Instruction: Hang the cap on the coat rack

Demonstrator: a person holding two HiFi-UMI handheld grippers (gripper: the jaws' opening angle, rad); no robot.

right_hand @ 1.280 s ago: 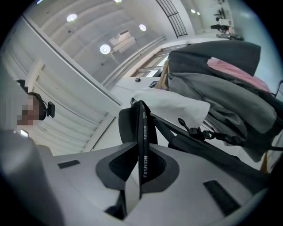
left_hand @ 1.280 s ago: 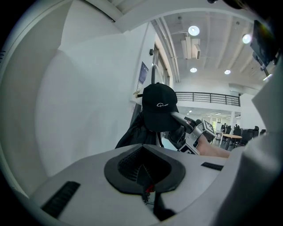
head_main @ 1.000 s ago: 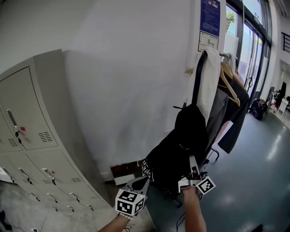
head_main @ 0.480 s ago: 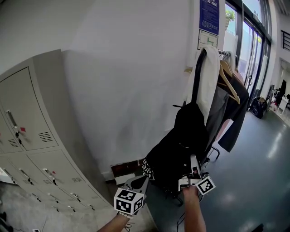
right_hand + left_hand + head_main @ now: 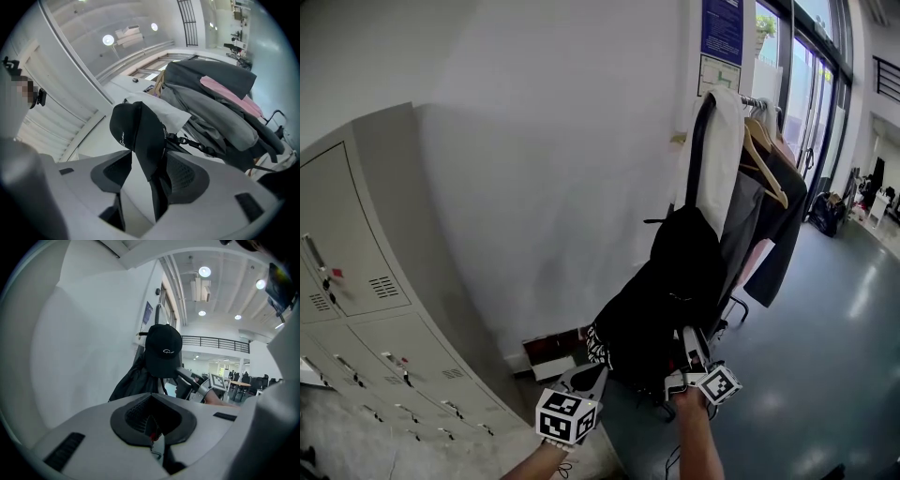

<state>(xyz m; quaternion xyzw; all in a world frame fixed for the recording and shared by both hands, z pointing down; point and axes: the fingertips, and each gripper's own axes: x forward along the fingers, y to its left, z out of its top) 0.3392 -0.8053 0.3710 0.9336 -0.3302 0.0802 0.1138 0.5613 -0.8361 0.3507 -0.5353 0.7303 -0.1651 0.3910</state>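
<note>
Black cotton marked the cap [image 5: 163, 350], which sat on the near end post of the coat rack [image 5: 697, 155], crown up and brim pointing down, just above a dark bag [image 5: 642, 328] slung from the same post. The hanging looked all but done: the cap seemed to carry its own weight on the rack, and what was left was to draw the tool clear without dragging the brim off.

The right gripper [image 5: 149, 161] had just been opening its jaws, and they stood wide apart with the brim hanging between them. The pads no longer pinched it, though whether the brim brushed one pad could not be told. That forearm reached forward to the rack, the gripper tipped upward beneath the cap.

The left gripper [image 5: 152, 418] waited lower and to the left, well short of the rack, its jaws together on nothing. Beyond the cap, a white garment [image 5: 720, 159] draped the rail beside a wooden hanger [image 5: 764, 159].
</note>
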